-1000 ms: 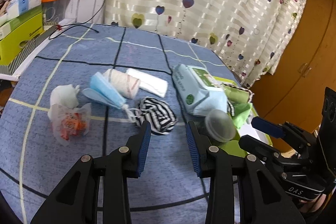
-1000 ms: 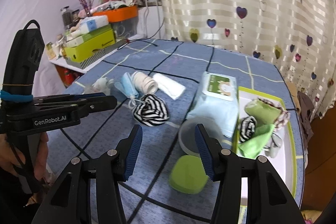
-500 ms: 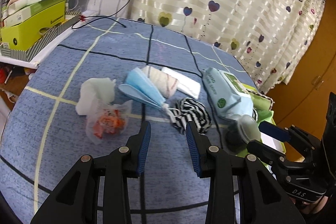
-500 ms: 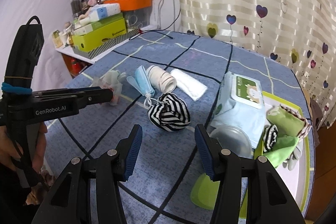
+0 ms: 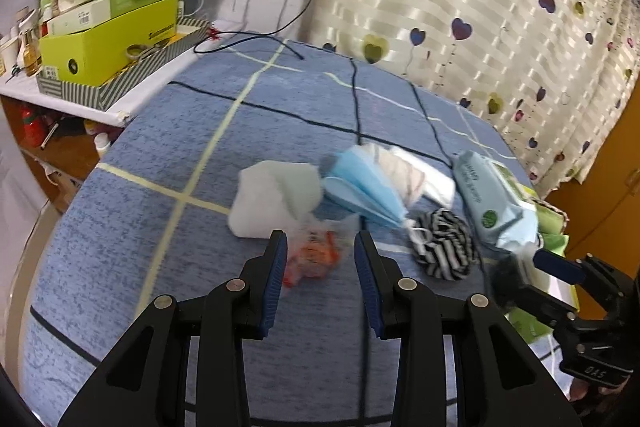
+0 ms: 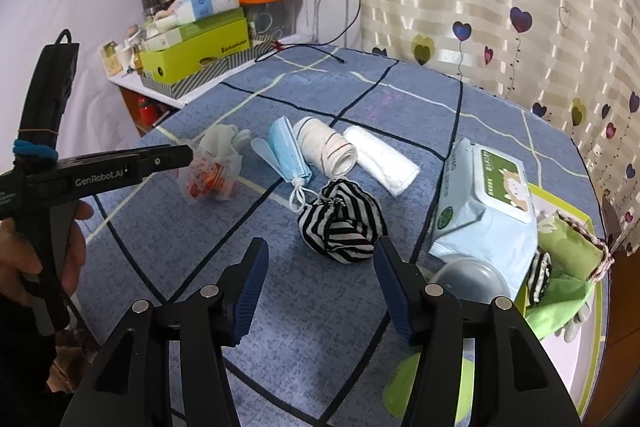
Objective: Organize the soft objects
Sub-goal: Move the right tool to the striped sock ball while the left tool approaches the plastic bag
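Note:
Soft items lie in a row on the blue checked tablecloth (image 6: 248, 307): a clear plastic bag with orange contents (image 5: 310, 259) (image 6: 208, 179), a white wad (image 5: 276, 199), a blue face mask (image 5: 368, 191) (image 6: 286, 151), a striped rolled cloth (image 6: 326, 147), a white rolled towel (image 6: 382, 163) and a black-and-white striped ball (image 5: 444, 247) (image 6: 342, 223). My left gripper (image 5: 320, 243) (image 6: 176, 159) hovers just short of the plastic bag, jaws opening, nothing gripped. My right gripper (image 6: 320, 247) (image 5: 520, 269) frames the striped ball from the near side, jaws opening wide, pads clear of it.
A wet-wipes pack (image 6: 484, 203) lies beside a green tray (image 6: 560, 195) holding green cloths. A clear round container (image 6: 468, 277) and a green lid (image 6: 404, 383) sit near the front right. A shelf with a yellow-green box (image 5: 108, 43) stands left; a black cable (image 5: 248, 39) crosses the far edge.
Both grippers have moved left and lower toward the row of items. The left now faces the plastic bag, the right the striped ball. Both pairs of jaws stand a little wider.

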Action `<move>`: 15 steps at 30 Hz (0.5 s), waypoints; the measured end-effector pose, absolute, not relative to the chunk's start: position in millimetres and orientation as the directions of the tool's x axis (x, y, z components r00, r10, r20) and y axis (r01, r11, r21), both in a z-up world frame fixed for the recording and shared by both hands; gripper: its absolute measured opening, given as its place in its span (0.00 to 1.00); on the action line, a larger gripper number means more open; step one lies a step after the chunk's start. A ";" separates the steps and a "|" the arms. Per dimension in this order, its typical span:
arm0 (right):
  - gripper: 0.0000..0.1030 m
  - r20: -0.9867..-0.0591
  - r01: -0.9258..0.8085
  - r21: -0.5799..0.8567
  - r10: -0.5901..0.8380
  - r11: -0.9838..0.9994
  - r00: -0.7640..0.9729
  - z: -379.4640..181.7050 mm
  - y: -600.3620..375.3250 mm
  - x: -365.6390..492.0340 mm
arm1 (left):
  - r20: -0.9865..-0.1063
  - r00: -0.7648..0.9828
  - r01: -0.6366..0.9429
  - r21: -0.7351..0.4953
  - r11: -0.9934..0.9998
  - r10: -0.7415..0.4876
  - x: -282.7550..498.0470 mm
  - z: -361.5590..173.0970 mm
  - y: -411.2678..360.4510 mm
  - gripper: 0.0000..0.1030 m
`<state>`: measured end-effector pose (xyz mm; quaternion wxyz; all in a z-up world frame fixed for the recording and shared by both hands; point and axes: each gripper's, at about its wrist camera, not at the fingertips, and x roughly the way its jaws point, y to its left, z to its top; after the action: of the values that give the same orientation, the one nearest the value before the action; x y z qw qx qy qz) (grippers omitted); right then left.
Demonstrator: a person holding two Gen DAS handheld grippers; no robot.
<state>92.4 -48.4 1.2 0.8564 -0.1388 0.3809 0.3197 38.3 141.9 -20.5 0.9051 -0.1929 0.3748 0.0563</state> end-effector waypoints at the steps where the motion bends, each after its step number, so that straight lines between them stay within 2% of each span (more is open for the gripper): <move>1: 0.53 -0.745 -0.653 0.004 0.438 0.757 0.503 -0.3 -45.9 94.1 | -0.706 0.707 -0.250 -0.306 0.919 -0.043 39.8 -23.7 144.8 0.47; 2: 0.53 -0.748 -0.652 0.002 0.434 0.758 0.502 -1.9 -43.4 96.3 | -0.707 0.706 -0.248 -0.309 0.918 -0.047 40.7 -25.5 146.2 0.52; 15: 0.53 -0.809 -0.630 -0.032 0.350 0.776 0.472 -33.3 -12.8 131.3 | -0.750 0.651 -0.258 -0.360 0.896 -0.114 55.7 -57.2 148.8 0.52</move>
<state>131.3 -12.8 -33.3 0.8417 -0.1653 0.4236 0.2911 55.7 148.8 -57.2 0.8806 -0.2238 0.4157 0.0409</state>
